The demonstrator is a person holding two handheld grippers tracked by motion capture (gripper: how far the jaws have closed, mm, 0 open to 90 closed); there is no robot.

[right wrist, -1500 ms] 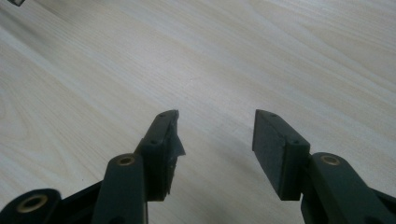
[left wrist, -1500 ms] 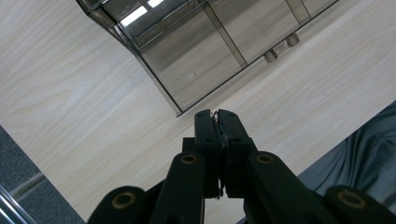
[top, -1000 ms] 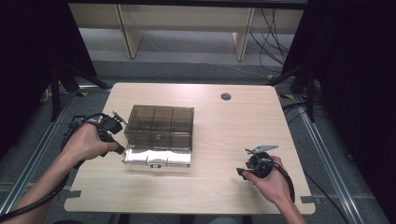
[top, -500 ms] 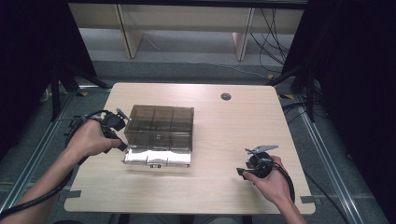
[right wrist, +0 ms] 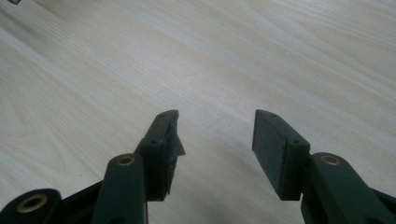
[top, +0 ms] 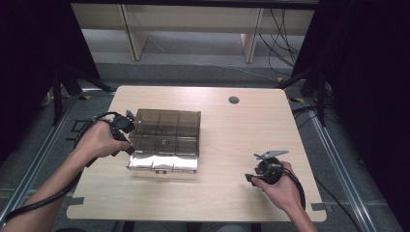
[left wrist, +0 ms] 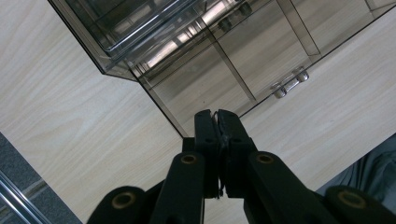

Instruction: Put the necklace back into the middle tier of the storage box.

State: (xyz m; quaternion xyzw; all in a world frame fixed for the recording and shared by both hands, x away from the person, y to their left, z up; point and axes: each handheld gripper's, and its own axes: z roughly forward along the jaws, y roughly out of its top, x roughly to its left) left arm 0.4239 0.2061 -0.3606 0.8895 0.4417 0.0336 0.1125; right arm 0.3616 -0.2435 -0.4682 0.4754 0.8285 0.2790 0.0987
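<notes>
Smoky clear compartment box (top: 167, 135) sits on the wooden surface (top: 232, 130), left of its middle, lid up. Lighter clear tray part with clasps is at the box's near edge, toward the person.

Left tool (top: 126, 137) is at the box's left side, right against the near left corner; hand (top: 99, 140) wraps it. In the left gripper view the left tool (left wrist: 217, 114) has its jaws pressed together, nothing between them, tips just beside the box (left wrist: 224, 60) corner edge; touching or not, cannot tell. Two small clasps (left wrist: 290, 83) on the box rim lie to the right of the jaws.

Right tool (top: 256, 176) rests well right of the box, near the surface's front edge, held by the right hand (top: 280, 186). In the right gripper view the right tool (right wrist: 215, 133) has jaws apart, bare wood (right wrist: 233, 56) between them, holding nothing.

Small round grommet (top: 234, 100) sits beyond the box to the right, near the far edge.
</notes>
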